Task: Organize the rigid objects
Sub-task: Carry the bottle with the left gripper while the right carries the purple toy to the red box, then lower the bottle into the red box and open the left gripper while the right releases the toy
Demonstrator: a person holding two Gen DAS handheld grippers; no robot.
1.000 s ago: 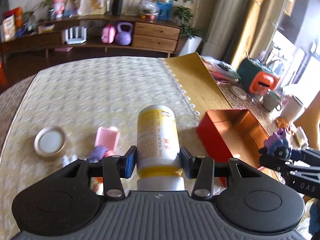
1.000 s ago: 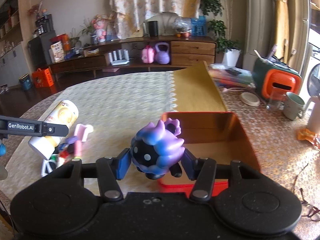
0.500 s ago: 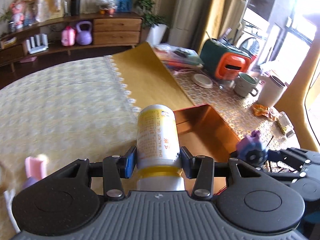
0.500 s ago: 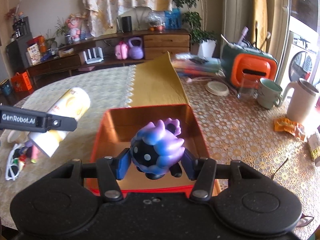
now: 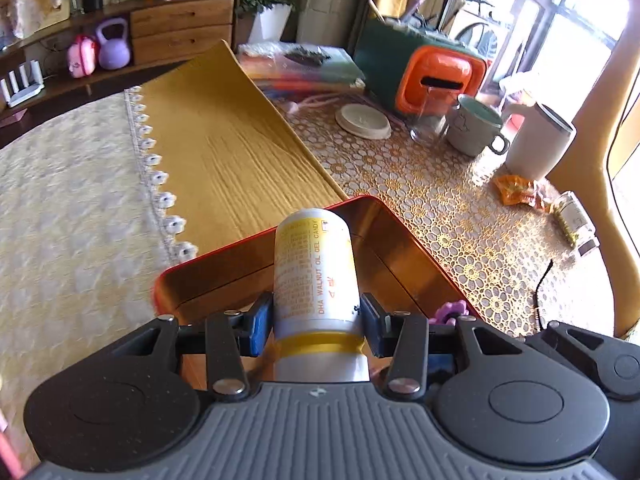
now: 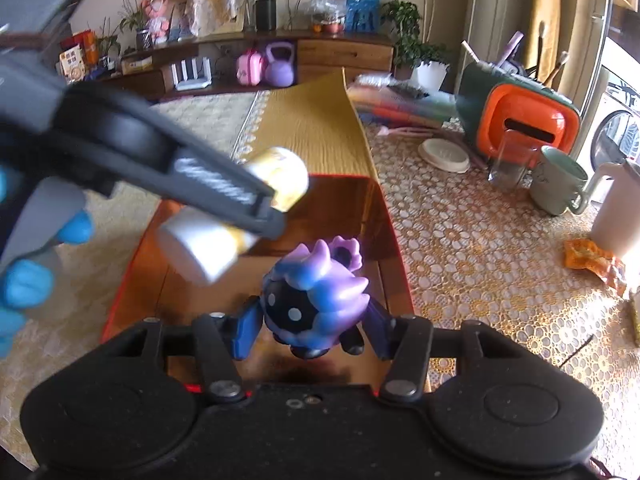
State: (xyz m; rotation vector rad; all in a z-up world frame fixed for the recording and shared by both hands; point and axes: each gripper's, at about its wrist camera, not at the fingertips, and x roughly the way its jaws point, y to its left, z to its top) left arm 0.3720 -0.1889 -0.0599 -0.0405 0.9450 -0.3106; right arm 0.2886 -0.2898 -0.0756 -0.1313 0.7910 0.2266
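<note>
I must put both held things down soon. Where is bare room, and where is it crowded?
The floor of the red tray looks bare under the yellow-and-white bottle and the purple spiky toy. The gold cloth strip behind the tray is also bare. The lace cloth near the grey-green mug is crowded.

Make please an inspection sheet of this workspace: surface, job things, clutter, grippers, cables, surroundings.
Surface: table under lace cloth; yellow runner.
Job things: bottle and purple toy, both held over the red box, which sits on the table.
Clutter: mug, white jug, glass, lid, orange wrapper, small jar, orange-green case.
Grippers: left gripper shut on bottle; right gripper shut on toy.
Cables: nothing seen.
Surroundings: wooden sideboard, purple kettlebell, potted plant, curtains.
</note>
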